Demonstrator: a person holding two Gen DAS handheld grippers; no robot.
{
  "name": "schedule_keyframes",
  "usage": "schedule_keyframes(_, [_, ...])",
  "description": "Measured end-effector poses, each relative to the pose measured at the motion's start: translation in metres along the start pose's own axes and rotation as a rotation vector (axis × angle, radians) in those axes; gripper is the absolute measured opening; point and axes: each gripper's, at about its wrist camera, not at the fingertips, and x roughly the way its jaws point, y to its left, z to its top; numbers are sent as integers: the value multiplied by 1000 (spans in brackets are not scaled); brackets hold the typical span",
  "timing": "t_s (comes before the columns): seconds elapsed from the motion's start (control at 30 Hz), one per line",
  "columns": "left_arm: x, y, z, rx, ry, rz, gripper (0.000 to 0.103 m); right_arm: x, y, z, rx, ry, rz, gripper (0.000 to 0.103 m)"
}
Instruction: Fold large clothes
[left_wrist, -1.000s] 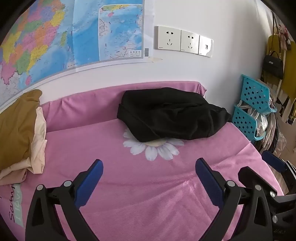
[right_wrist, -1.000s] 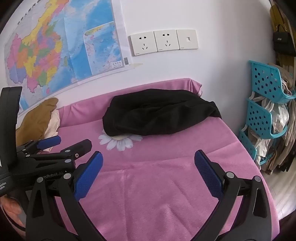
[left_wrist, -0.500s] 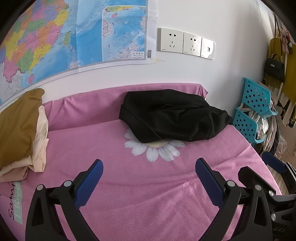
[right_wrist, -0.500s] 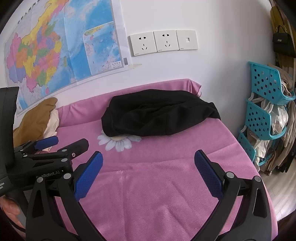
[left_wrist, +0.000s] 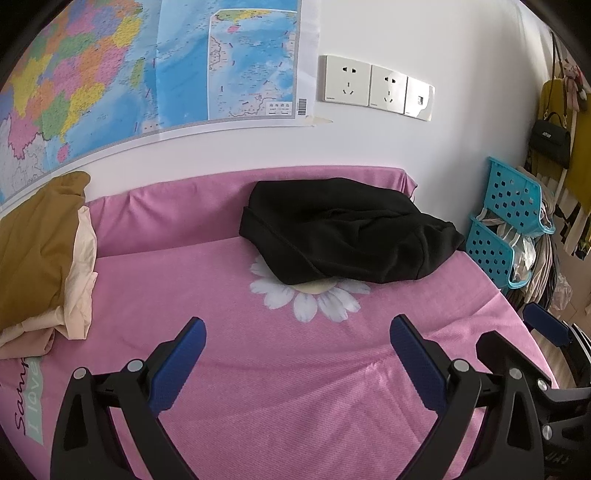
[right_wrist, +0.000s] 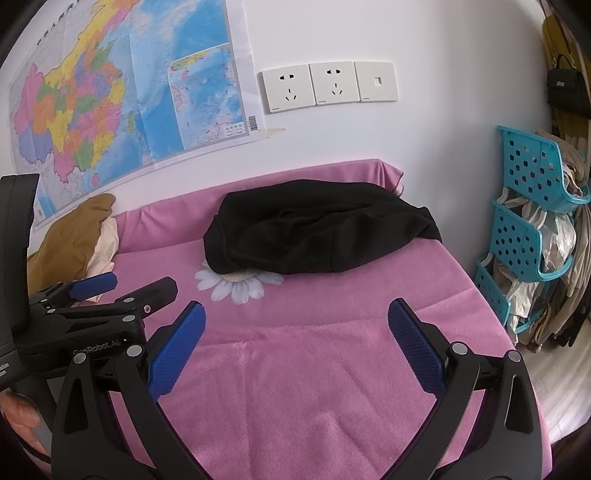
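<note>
Both the left claw (left_wrist: 295, 343) and the right claw (right_wrist: 295, 332) are held spread wide, gripping nothing, above the pink bed (left_wrist: 295, 406). The black garment (left_wrist: 347, 236) is bunched near the wall, well apart.

I am easing both grippers forward toward the black garment (left_wrist: 347, 236), which is sitting slightly lower and larger in my left view; the jaws are keeping their wide spread.
</note>
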Motion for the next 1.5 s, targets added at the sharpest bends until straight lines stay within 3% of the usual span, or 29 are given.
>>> schedule_keyframes(1.5, [0, 7, 1, -23, -6, 10, 97, 4, 1, 4, -3, 17, 2, 98])
